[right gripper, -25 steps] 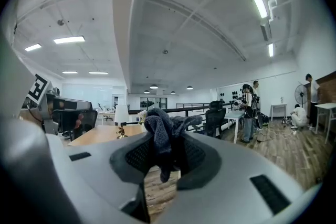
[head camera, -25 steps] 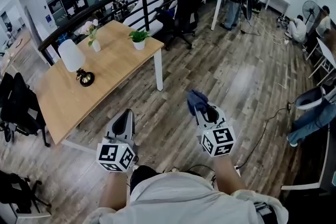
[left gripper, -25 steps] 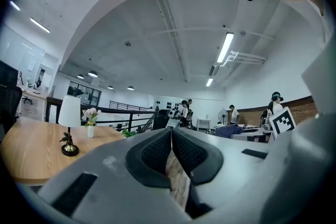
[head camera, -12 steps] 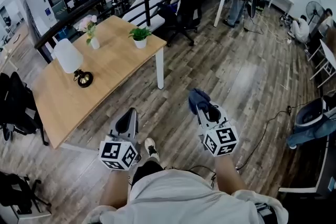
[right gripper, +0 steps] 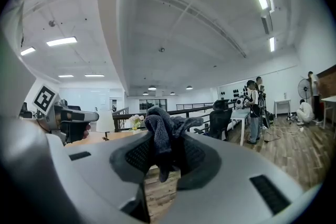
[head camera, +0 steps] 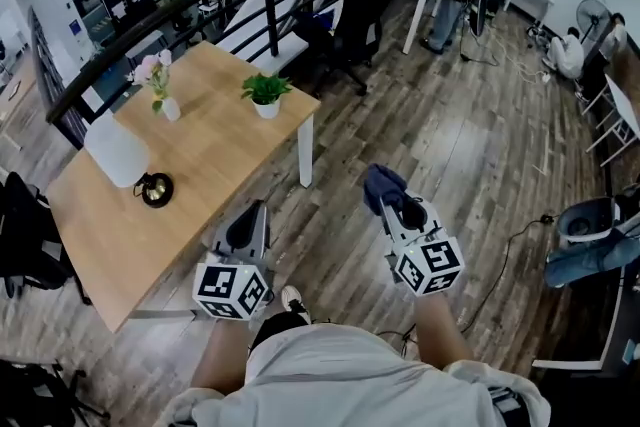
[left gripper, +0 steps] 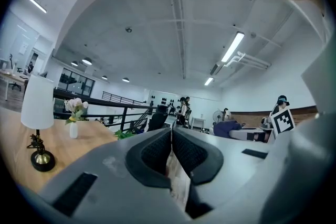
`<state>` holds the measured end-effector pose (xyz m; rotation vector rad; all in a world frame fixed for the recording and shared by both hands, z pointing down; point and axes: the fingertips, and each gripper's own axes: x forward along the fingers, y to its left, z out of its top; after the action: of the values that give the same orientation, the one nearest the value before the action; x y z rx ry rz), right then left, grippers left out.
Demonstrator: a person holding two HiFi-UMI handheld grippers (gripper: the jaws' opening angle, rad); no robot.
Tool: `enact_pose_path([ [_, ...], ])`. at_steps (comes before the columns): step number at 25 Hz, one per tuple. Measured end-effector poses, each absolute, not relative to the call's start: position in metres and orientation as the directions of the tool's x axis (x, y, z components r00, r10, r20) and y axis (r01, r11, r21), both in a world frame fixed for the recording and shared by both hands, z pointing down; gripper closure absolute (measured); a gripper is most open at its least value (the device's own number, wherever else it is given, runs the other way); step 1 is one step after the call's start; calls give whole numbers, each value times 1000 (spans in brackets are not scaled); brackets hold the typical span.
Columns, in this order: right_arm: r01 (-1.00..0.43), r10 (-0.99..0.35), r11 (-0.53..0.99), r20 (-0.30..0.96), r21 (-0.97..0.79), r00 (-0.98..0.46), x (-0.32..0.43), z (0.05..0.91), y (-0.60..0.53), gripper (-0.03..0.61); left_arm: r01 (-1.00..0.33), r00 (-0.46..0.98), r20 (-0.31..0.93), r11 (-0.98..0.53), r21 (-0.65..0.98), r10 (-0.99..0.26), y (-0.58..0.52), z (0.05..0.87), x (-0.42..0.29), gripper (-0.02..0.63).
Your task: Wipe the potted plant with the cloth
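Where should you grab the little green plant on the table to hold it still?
Probably the small white pot, not the leaves: the pot looks firm and round, the leaves spread and look floppy. It stands upright near the table's edge, so come level from that side with the empty left gripper; the right gripper holds the cloth.

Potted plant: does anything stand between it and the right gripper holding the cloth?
Nothing visible does. Only bare floor lies between the right gripper, shut on the cloth, and the table corner where the potted plant stands. The vase and lamp stand farther along the table, off that line.
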<state>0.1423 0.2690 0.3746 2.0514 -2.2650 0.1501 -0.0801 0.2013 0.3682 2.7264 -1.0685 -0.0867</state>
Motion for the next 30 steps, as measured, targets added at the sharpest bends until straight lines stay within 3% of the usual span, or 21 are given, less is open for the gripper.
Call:
enact_pose_path([
  [15, -992, -976, 130, 175, -6, -129, 105, 381, 104, 431, -668, 728, 21, -702, 249, -685, 35, 373, -115, 597],
  [30, -957, -945, 283, 156, -59, -288, 178, 391, -70, 431, -789, 600, 54, -580, 203, -798, -101, 374, -57, 597],
])
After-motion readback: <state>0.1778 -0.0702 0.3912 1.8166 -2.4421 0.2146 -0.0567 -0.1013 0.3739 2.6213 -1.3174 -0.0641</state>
